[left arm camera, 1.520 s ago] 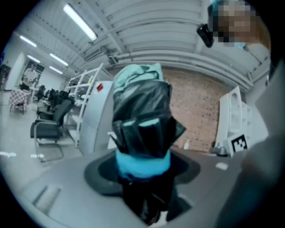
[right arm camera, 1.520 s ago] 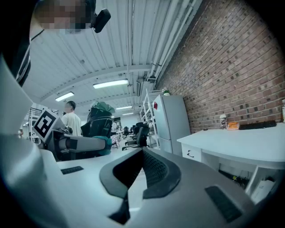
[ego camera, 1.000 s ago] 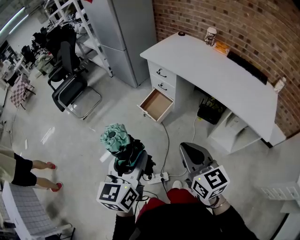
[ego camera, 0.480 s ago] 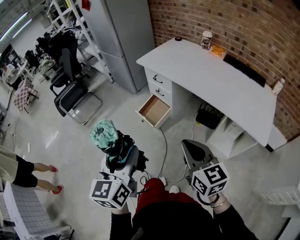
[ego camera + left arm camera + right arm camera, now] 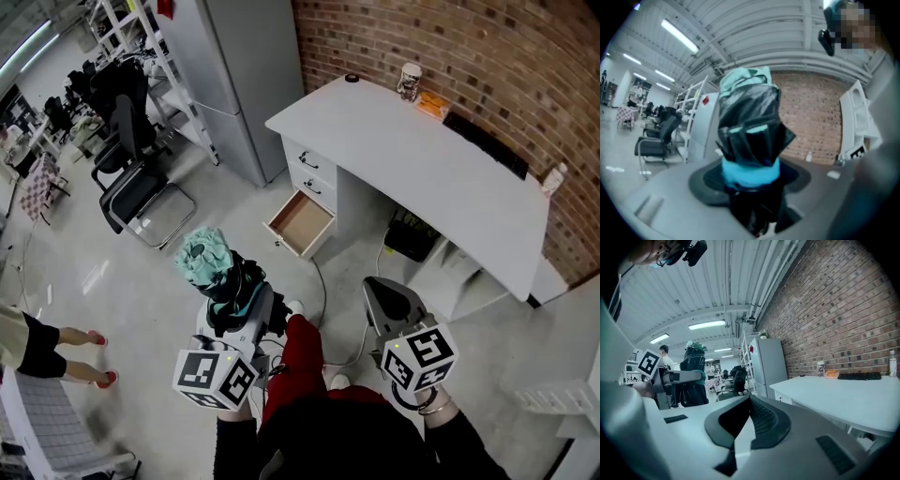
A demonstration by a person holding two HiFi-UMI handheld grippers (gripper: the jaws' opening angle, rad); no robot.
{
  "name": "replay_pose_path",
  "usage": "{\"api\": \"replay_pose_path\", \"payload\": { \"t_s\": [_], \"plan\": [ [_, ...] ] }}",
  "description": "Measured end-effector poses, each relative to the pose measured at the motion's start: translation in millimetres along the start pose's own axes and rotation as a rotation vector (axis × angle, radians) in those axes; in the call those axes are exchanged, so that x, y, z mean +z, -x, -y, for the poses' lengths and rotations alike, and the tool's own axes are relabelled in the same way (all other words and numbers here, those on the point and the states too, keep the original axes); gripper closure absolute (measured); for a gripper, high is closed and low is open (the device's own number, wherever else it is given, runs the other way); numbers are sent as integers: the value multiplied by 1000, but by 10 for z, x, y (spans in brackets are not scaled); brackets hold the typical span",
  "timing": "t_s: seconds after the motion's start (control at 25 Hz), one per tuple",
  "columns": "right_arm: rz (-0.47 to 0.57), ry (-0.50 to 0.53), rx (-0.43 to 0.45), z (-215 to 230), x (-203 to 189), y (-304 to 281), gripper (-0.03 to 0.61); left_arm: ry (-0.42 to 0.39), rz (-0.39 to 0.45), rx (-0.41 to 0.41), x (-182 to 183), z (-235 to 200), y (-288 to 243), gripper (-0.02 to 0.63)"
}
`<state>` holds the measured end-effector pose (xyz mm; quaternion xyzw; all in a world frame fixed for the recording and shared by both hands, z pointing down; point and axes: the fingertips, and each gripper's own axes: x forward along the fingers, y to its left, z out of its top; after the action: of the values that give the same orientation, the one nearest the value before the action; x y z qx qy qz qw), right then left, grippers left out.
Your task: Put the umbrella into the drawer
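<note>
A folded umbrella (image 5: 211, 265), teal and black with a blue band, stands upright in my left gripper (image 5: 234, 300), whose jaws are shut on its lower part. The left gripper view shows the umbrella (image 5: 750, 122) filling the middle, clamped between the jaws (image 5: 752, 187). The open drawer (image 5: 300, 223), brown inside and with nothing in it that I can see, juts from the white desk (image 5: 422, 159) some way ahead of both grippers. My right gripper (image 5: 386, 295) is at the lower right, shut with nothing in it (image 5: 745, 420). In its view, the umbrella (image 5: 693, 376) is at the left.
A grey cabinet (image 5: 230, 75) stands left of the desk. Black office chairs (image 5: 141, 187) are at the far left. A cup (image 5: 408, 81) and a keyboard (image 5: 483, 141) rest on the desk. A cable (image 5: 319, 291) lies on the floor. Another person's feet (image 5: 94, 356) show at the left edge.
Both grippers have been carried towards the desk, and the open drawer now looks nearer. A leg in red trousers has stepped forward between the grippers. The umbrella stays gripped.
</note>
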<state>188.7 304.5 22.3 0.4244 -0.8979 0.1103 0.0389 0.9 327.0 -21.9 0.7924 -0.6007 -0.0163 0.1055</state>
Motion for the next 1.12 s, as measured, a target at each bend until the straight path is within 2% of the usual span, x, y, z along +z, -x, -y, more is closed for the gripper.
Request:
{"api": "replay_pose_path", "payload": {
  "t_s": [0.12, 0.4, 0.72, 1.12],
  "plan": [
    [-7, 4, -3, 39, -2, -118, 577, 24, -6, -7, -40, -86, -132, 344],
    [-47, 42, 3, 111, -40, -669, 577, 18, -31, -30, -94, -458, -596, 344],
    [-98, 29, 28, 112, -10, -1756, 577, 57, -89, -32, -145, -1254, -1261, 344],
    [-171, 0, 14, 134, -15, -2900, 577, 122, -125, -31, -120, -2218, -1974, 344]
  ]
}}
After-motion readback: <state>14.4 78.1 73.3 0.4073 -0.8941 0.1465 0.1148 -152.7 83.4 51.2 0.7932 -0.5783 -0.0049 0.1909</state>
